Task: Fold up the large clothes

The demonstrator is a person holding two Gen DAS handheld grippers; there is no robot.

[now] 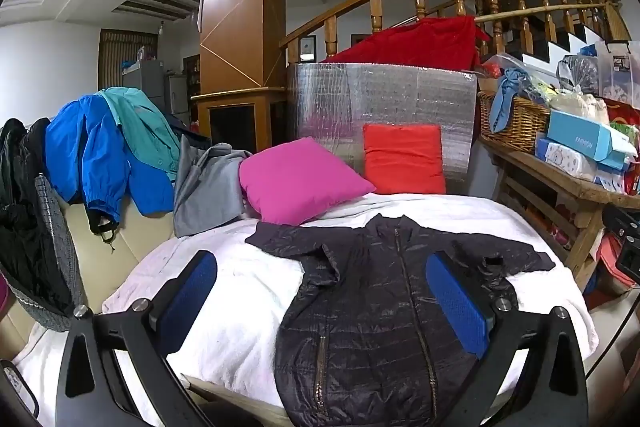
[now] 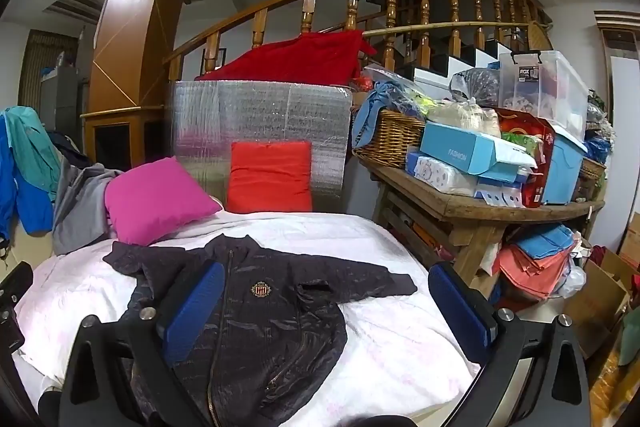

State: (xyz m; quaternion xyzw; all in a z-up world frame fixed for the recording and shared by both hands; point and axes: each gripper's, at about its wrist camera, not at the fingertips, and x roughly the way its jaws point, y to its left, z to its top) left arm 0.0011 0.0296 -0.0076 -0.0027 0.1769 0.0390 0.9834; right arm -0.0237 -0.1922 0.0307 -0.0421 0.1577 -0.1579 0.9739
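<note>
A dark quilted zip jacket (image 1: 384,307) lies spread flat, front up, sleeves out to both sides, on a white sheet (image 1: 240,307). It also shows in the right wrist view (image 2: 260,311), with a gold crest on its chest. My left gripper (image 1: 324,303) is open and empty above the jacket's left half. My right gripper (image 2: 328,311) is open and empty above the jacket's right sleeve side. Neither touches the cloth.
A pink pillow (image 1: 300,179) and a red pillow (image 1: 404,159) stand at the back of the sheet. Blue, teal and grey clothes (image 1: 112,155) hang at the left. A cluttered wooden table (image 2: 480,203) with a wicker basket (image 2: 392,139) stands at the right.
</note>
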